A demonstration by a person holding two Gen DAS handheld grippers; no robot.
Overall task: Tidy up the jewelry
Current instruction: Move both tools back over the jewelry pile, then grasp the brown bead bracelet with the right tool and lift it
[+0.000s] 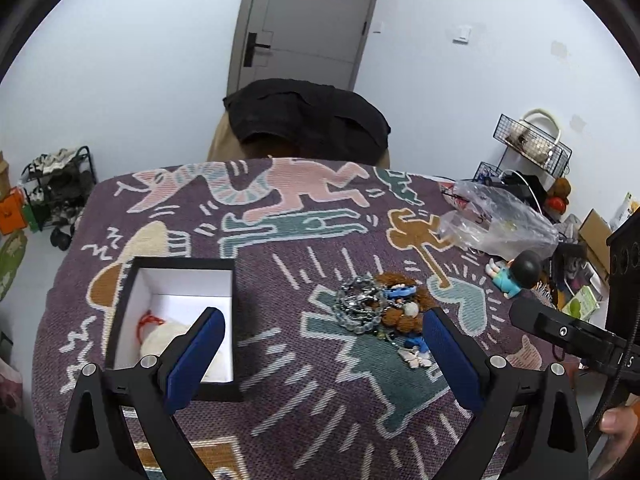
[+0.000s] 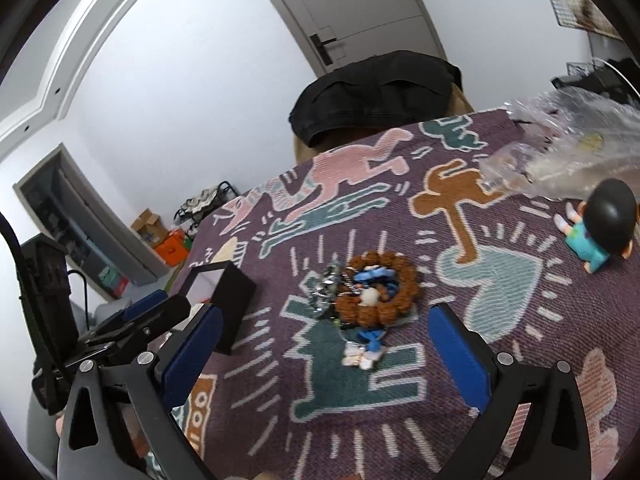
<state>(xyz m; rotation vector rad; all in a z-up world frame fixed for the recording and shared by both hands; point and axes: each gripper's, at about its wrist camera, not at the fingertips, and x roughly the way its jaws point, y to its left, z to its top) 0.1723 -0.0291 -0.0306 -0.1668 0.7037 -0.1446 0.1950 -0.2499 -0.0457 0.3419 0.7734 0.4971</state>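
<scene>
This is a lived-in room of a home. A grey door (image 1: pixel 304 28) with a lever handle stands in a white wall, with a light switch (image 1: pixel 462 34) beside it. A shoe rack (image 1: pixel 60 188) stands on the floor past the worktop's left edge. A patterned woven cloth (image 1: pixel 280 240) covers the worktop, and wire baskets (image 1: pixel 528 140) hang near its far right corner.

Both tools, left (image 1: pixel 322 354) & right (image 2: pixel 325 354), spread wide apart, nothing gripped, hovering.
</scene>
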